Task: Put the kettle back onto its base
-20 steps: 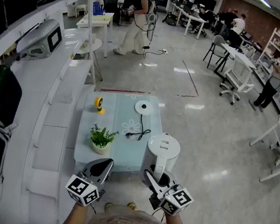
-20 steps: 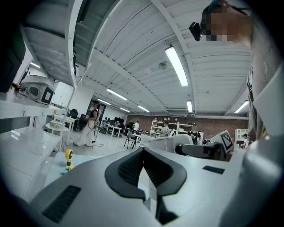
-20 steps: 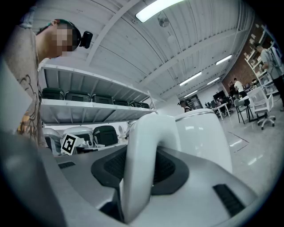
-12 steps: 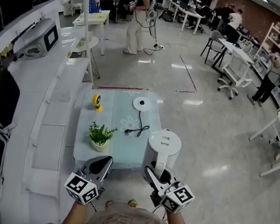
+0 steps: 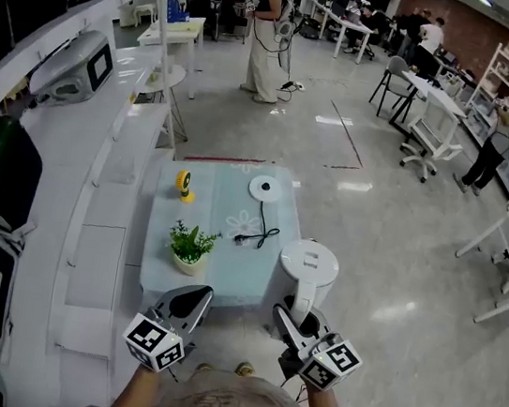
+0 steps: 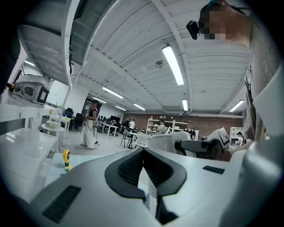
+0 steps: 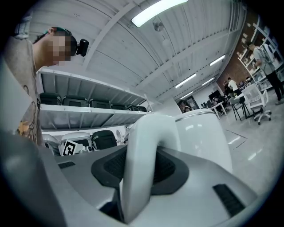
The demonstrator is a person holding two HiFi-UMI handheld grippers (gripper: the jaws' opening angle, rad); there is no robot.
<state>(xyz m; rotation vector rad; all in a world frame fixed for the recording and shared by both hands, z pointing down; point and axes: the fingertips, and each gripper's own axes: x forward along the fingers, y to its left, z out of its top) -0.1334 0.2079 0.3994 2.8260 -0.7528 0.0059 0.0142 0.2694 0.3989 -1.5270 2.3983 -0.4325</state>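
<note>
Near left: left claw [image 5: 189, 300] level, jaws pressed together, nothing between them, just short of bench [image 5: 225, 274] near edge.
Near right: right claw [image 5: 292, 321] level, clamped on white handle of kettle [image 5: 308, 265].
Kettle upright, lid on, held at bench's near right corner, off its base.
On bench, just past left claw: small potted plant [image 5: 189, 247].
Mid bench: black cord [image 5: 259, 236] lying loose.
Far edge of bench: round white base [image 5: 263, 188], bare, well apart from kettle.
Far left of bench: small yellow object [image 5: 182, 185].

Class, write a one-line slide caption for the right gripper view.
Right tool grips the white kettle by its handle; shelves behind.
</note>
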